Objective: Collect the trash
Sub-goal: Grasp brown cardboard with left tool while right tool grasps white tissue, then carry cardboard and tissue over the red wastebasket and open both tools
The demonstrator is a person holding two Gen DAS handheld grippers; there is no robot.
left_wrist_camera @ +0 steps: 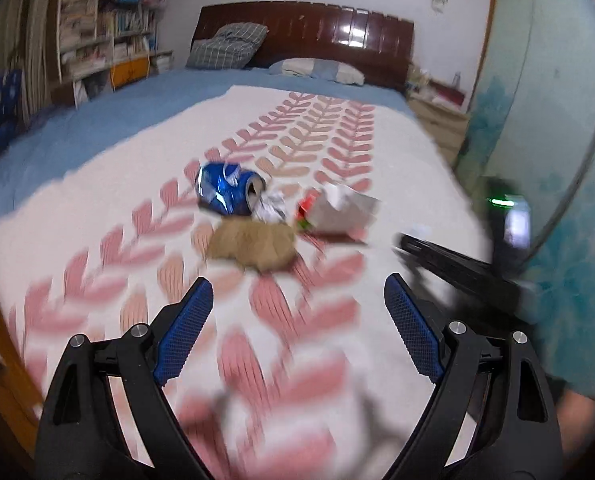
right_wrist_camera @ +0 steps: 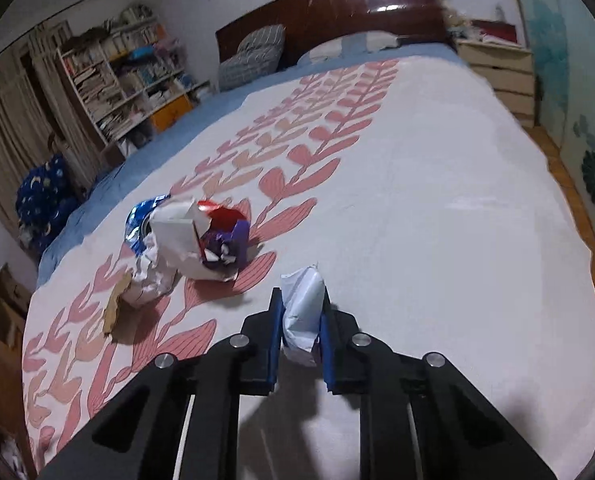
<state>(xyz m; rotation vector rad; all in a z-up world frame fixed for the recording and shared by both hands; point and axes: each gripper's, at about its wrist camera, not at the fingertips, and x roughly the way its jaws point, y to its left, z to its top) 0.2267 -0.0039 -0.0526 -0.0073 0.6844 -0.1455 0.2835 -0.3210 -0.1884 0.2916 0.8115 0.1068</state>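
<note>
While the right hand-held gripper [right_wrist_camera: 300, 312] grasps a pale wrapper [right_wrist_camera: 302, 314] on the bed [right_wrist_camera: 437, 208], the left hand-held gripper [left_wrist_camera: 297, 308], released wide, looks due to reach the trash pile [left_wrist_camera: 257, 216] next.

A wide bed [right_wrist_camera: 437, 208] under a white leaf-patterned cover meets a glossy dark wooden headboard [right_wrist_camera: 337, 4]; a crowded white bookshelf [right_wrist_camera: 129, 80] lines the pale wall [right_wrist_camera: 97, 0].

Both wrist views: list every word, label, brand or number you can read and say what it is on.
None can be read.
Blue crushed can: shiny print, blurred.
Red and purple wrapper: markings too small.
Book spines on the bookshelf: too small.
White packet held in the right gripper: no print visible.
Left gripper: unmarked.
</note>
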